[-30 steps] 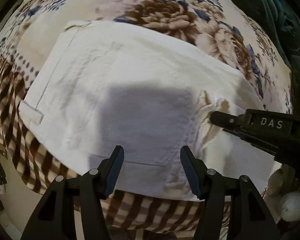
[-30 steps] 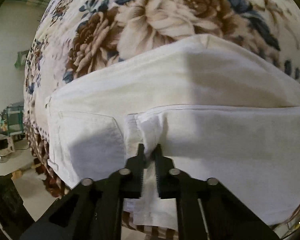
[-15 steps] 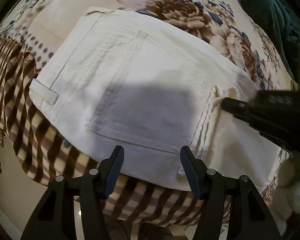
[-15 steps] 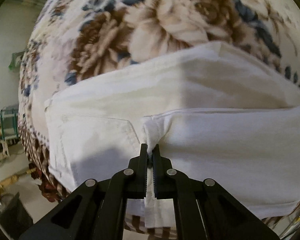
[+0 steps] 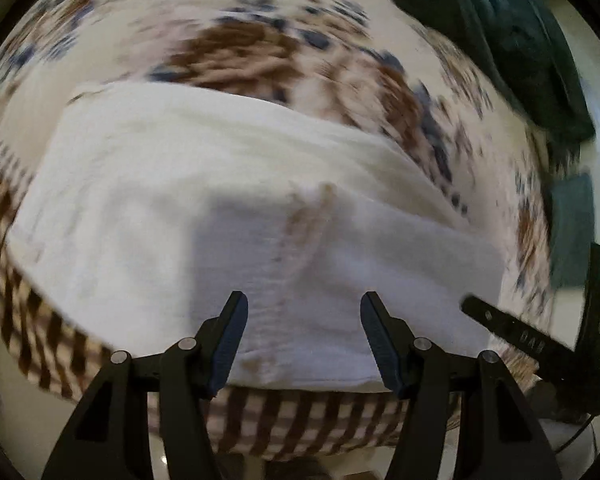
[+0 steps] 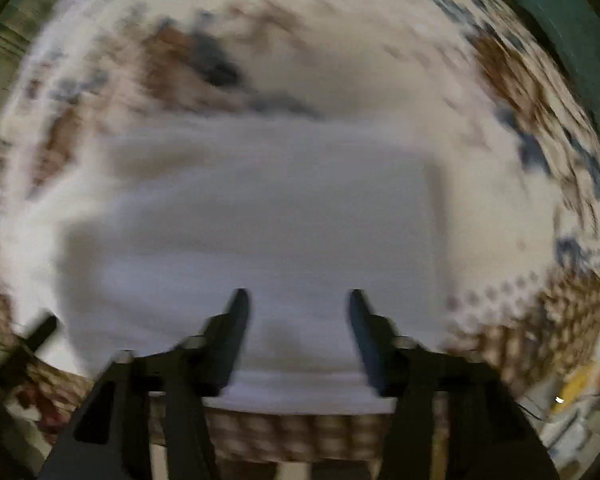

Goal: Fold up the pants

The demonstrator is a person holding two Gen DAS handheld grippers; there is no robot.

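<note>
Released since a moment ago, the right gripper (image 6: 296, 336) now gapes empty over the white pants (image 5: 204, 208), as does the left gripper (image 5: 304, 340). Pants lie folded at the near edge of the floral blanket (image 5: 240, 56); a teal cloth (image 5: 500, 40) sits at its far right corner

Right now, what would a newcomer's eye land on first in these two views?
The white pants, lying as a broad pale slab across the middle of the floral blanket. Next, both open grippers at the near edge: the left gripper and the right gripper, neither holding cloth. A dark teal fabric sits at the far right.
</note>
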